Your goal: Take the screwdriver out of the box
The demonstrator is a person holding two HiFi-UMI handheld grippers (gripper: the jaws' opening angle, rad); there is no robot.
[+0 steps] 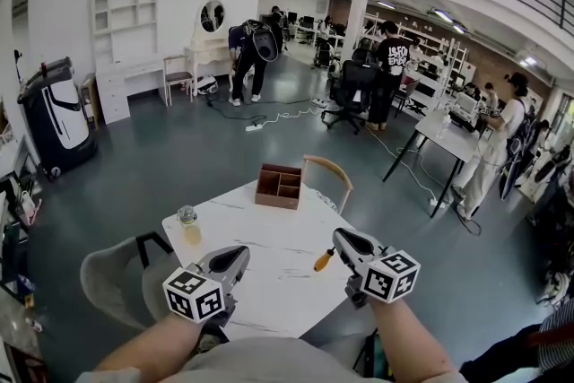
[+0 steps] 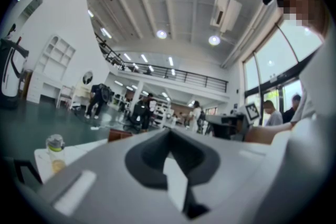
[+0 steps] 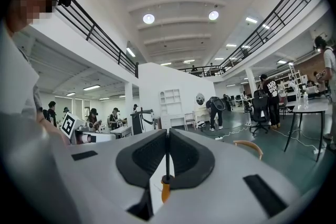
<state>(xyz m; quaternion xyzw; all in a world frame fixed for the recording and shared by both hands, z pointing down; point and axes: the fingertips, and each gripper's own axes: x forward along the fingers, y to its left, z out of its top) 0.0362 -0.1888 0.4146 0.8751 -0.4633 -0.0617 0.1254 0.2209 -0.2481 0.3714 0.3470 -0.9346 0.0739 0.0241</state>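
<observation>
The right gripper [image 1: 341, 238] clamps the screwdriver [image 1: 323, 261] by its thin shaft, evidently out of the far box [image 1: 278, 186]; the left gripper [image 1: 239, 253] sits closed, empty.

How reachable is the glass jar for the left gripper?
Likely yes. The glass jar stands in the open, ahead and left of the left gripper, nothing between; its jaws look shut, so they'd need opening.

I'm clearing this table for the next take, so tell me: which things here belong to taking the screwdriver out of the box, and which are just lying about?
Part of the job:
- screwdriver, clamped in the right hand-held gripper
- wooden box on the table

Just lying about:
- small bottle on the table
- wooden chair behind the table
- grey chair
</observation>
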